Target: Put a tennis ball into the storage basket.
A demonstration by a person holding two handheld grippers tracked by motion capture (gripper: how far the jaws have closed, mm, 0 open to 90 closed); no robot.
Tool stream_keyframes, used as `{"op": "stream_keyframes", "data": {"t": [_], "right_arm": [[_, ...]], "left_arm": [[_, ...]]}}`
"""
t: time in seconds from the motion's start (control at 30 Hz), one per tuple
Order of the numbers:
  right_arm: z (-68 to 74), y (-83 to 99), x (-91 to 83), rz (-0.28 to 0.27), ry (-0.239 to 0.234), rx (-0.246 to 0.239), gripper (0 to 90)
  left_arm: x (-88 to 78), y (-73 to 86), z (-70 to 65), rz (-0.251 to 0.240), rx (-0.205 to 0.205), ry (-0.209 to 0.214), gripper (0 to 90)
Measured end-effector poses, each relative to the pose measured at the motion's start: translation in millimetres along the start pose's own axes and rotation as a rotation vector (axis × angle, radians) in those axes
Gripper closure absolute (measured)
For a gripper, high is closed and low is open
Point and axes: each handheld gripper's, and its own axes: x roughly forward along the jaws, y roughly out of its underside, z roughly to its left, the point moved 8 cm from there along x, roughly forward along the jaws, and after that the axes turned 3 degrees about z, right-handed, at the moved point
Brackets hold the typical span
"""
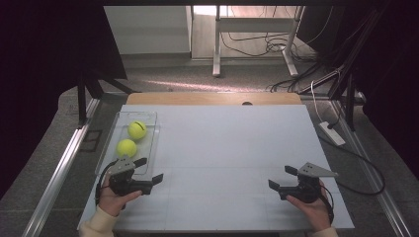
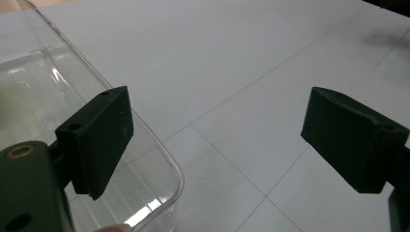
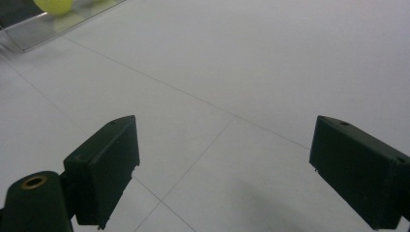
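Observation:
Two yellow-green tennis balls, one farther back (image 1: 137, 130) and one nearer (image 1: 126, 147), lie in a clear plastic tray (image 1: 148, 118) at the table's left. My left gripper (image 1: 148, 169) sits just in front of the tray's near right corner, open, with nothing between its jaws. In the left gripper view that gripper (image 2: 217, 140) looks over the tray's rounded corner (image 2: 167, 162), one jaw above the tray. My right gripper (image 1: 281, 177) rests low at the right front of the table, open and empty. In the right gripper view that gripper (image 3: 222, 166) faces bare table, with one ball (image 3: 54, 5) far off.
The white table top (image 1: 222, 143) spreads between the two hands. Beyond its far edge stand a desk frame (image 1: 217, 44) and loose cables (image 1: 276, 44) on the floor. A white power strip (image 1: 332, 133) lies off the right edge.

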Motion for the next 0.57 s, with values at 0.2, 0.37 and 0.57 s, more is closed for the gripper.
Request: {"op": "stream_keyframes", "data": {"t": [0.2,0.37,0.57], "right_arm": [[0.1,0.0,1.0,0.001,0.001,-0.003,10.2],[0.0,0.4,1.4,0.003,0.003,-0.004,10.2],[-0.2,0.5,1.5,0.003,0.003,-0.005,10.1]], "left_arm": [[2.9,3.3,1.2,0.016,-0.002,-0.003,11.8],[2.2,2.5,1.5,0.017,0.006,-0.012,11.8],[1.8,1.9,1.7,0.017,0.005,-0.010,11.9]]}}
